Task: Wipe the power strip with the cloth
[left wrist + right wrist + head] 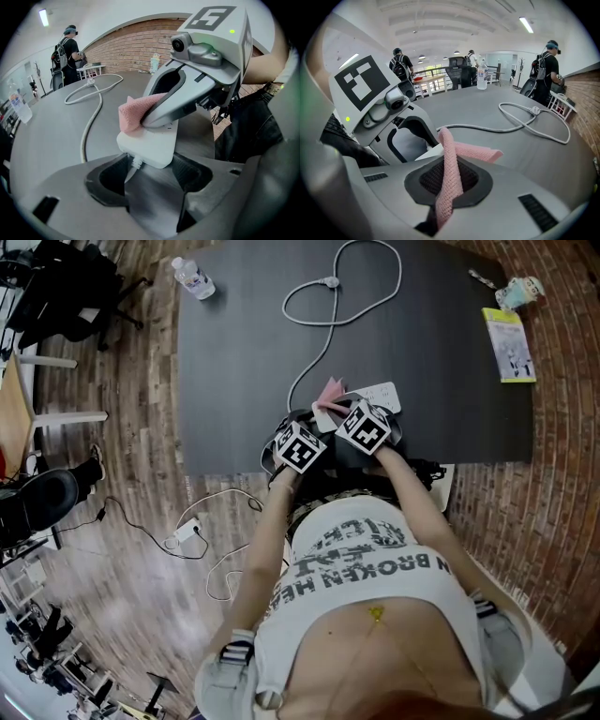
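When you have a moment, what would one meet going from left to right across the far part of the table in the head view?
Water bottle → looped white cable → yellow booklet.

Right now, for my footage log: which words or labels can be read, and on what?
"BROKEN": person's shirt; its other words are unclear.
Yellow booklet: print too small.
Water bottle label: too small.
Marker cubes: patterns only, no letters.
Power strip, cloth: nothing legible.
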A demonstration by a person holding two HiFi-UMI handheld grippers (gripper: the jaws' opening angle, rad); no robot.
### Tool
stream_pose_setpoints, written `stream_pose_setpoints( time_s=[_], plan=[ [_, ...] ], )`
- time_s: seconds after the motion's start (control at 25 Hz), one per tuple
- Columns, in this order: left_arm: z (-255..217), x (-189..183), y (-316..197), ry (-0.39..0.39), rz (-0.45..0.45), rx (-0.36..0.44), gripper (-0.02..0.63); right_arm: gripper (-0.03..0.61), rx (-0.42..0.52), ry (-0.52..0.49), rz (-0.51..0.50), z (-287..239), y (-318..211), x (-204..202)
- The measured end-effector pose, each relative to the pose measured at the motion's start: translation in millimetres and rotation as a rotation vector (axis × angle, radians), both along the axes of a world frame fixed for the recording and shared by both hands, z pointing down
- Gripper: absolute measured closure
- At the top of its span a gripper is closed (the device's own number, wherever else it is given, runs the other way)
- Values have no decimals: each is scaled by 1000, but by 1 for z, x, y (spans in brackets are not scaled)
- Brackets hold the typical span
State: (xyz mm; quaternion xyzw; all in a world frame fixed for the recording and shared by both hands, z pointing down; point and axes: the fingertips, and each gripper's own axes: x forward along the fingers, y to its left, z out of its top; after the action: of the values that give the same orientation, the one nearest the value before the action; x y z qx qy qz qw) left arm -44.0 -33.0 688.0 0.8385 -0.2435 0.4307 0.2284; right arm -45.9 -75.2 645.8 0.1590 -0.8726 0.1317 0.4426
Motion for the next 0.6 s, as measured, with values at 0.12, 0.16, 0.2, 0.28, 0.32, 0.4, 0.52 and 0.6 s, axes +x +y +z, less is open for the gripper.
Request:
stream_pose_setpoints(
  time_s=[0.12, 0.16, 0.2, 0.28, 0.32, 0.4, 0.52, 0.6],
  plan=[
    [0, 0, 1, -1, 1, -3, 334, 561, 2, 1, 19, 1, -2, 6],
    [0, 0, 1, -1, 1, -4, 334, 561, 4, 2, 23, 1, -2, 8],
    [0, 0, 0, -1, 1, -3, 334, 561, 5, 4, 27, 1, -3, 9],
    [0, 0, 0, -2, 1, -2, 334, 561, 7, 6, 35, 1, -5, 13],
    [0, 0, 0, -2, 1, -3, 334, 561, 7, 7, 37, 1, -5, 14],
    [0, 0, 0, -2, 0, -4, 334, 561, 9, 8, 39, 0, -6, 15],
    [0, -1, -1, 0, 0, -1, 334, 561, 11, 16, 39, 1, -6, 16],
    [0, -1, -1, 1, 0, 0, 334, 561, 15, 18, 41, 1, -7, 18]
  ],
)
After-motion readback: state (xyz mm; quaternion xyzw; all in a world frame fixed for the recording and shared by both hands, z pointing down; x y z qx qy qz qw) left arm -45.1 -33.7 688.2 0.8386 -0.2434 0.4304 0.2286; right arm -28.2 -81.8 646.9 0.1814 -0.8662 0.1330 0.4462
